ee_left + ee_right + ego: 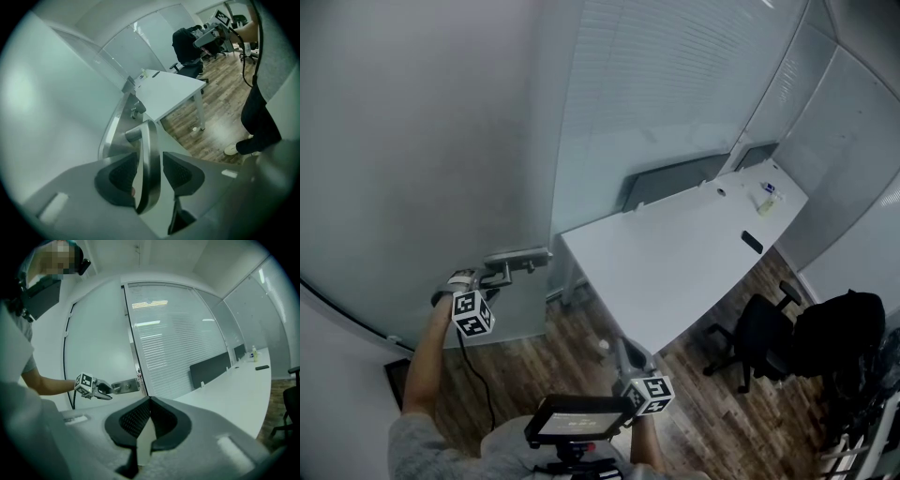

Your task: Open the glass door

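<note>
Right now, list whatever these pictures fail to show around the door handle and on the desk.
Head view: the left hand-held gripper at the door handle is too small to show how its jaws sit.
Left gripper view: the door handle's free end is hidden behind the gripper's body; whether the nearer pad touches it is unclear.
Head view: on the desk, a pale item and a dark item are too small to identify.
</note>
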A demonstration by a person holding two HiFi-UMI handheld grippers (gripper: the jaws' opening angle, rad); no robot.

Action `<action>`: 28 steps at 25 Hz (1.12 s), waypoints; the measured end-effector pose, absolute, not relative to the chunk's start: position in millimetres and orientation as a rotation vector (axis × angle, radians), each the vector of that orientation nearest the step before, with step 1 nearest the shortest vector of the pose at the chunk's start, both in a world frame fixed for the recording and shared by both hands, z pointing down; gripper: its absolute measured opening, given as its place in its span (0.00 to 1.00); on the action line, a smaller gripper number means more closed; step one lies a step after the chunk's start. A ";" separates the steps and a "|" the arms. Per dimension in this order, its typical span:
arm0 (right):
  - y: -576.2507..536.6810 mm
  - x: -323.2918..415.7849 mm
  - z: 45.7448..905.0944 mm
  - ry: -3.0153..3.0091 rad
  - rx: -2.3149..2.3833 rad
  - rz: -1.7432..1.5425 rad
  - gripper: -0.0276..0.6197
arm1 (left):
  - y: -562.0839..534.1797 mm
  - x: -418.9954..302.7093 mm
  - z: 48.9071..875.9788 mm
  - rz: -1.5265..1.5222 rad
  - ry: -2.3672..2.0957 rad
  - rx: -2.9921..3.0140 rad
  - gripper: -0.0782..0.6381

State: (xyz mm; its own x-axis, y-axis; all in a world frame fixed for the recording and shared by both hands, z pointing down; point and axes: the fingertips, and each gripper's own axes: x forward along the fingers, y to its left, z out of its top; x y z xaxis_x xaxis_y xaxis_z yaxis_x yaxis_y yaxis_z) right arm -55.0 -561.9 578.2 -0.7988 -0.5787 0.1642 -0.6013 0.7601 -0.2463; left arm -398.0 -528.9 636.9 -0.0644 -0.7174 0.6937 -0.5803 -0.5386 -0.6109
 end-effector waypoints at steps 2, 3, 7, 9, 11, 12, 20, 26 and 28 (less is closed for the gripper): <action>-563.6 -57.0 580.8 -2.870 0.965 0.444 0.05 | -532.3 -396.3 642.2 -1.683 1.411 -2.069 0.35; -564.8 -57.5 581.6 -2.869 0.966 0.446 0.05 | -534.1 -394.8 644.3 -1.686 1.400 -2.077 0.34; -571.3 -58.8 579.8 -2.874 0.992 0.474 0.05 | -540.3 -391.0 649.6 -1.694 1.372 -2.111 0.29; -573.3 -60.0 579.9 -2.877 0.989 0.489 0.05 | -542.8 -389.9 653.2 -1.701 1.361 -2.122 0.25; -573.5 -61.9 581.6 -2.880 0.982 0.516 0.05 | -543.6 -391.2 657.7 -1.718 1.355 -2.119 0.22; -573.6 -62.5 582.1 -2.879 0.981 0.530 0.05 | -543.6 -392.3 659.0 -1.729 1.357 -2.110 0.19; -571.6 -73.2 578.3 -2.876 0.951 0.543 0.05 | -542.3 -391.6 652.0 -1.754 1.343 -2.111 0.11; -566.0 -76.3 582.0 -2.870 0.932 0.529 0.05 | -543.9 -390.7 655.3 -1.735 1.357 -2.096 0.11; -563.7 -76.3 582.5 -2.868 0.930 0.527 0.05 | -543.6 -391.0 655.1 -1.736 1.354 -2.096 0.11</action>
